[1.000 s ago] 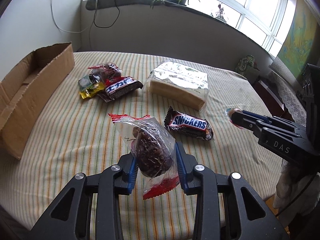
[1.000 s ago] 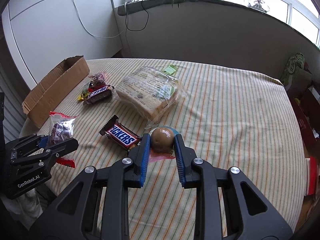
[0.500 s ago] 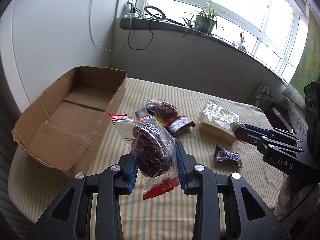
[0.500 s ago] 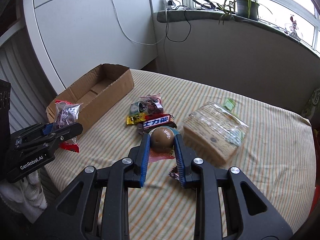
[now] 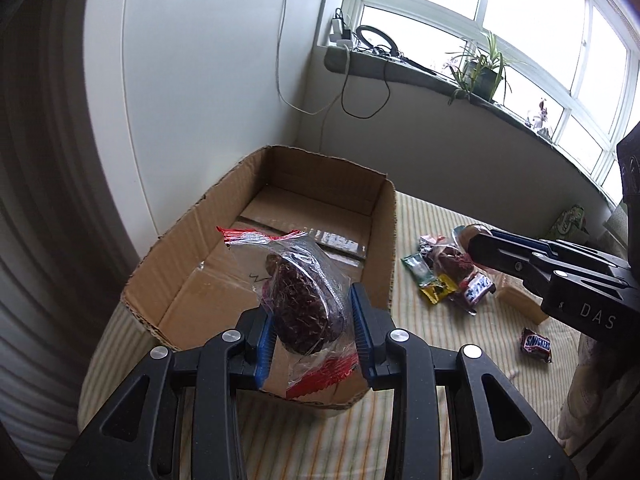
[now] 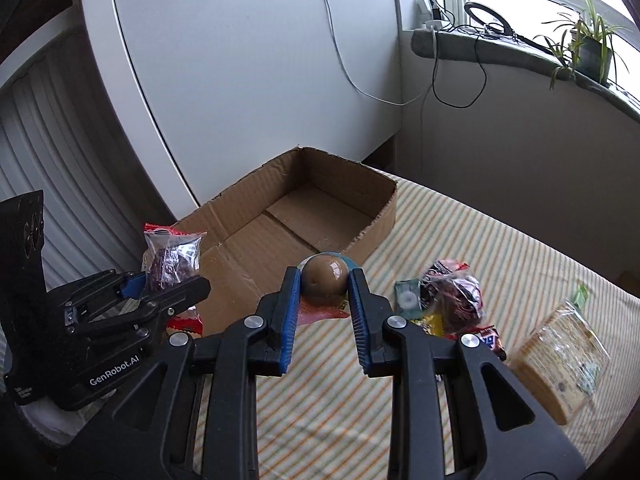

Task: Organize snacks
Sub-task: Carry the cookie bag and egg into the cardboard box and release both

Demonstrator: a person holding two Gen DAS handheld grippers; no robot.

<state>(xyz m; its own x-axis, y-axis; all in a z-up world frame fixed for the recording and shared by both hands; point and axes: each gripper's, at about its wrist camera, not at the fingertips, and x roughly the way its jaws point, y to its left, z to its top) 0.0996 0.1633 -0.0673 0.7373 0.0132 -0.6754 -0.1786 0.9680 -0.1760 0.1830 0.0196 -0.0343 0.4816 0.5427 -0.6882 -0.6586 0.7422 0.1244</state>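
left hand-held gripper [image 5: 312, 330] clamped on a dark chocolate cake in clear red-edged wrapper [image 5: 304, 304], held over the near end of the open brown cardboard box [image 5: 380, 240]. wrapper's long axis runs upright, tilted left. right hand-held gripper [image 6: 323, 300] clamped on a round brown glossy snack [image 6: 324, 278], just short of the box. box looks empty. small heap of wrapped snacks [image 6: 444, 300], snickers bar [image 5: 536, 345], bagged sliced bread [image 6: 560, 364] left on striped bench cloth [image 6: 500, 240]. task barely begun.

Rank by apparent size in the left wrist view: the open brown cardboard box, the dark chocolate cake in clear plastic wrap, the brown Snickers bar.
1. Open brown cardboard box
2. Dark chocolate cake in clear plastic wrap, though it is nearest the camera, so enlarged
3. Brown Snickers bar
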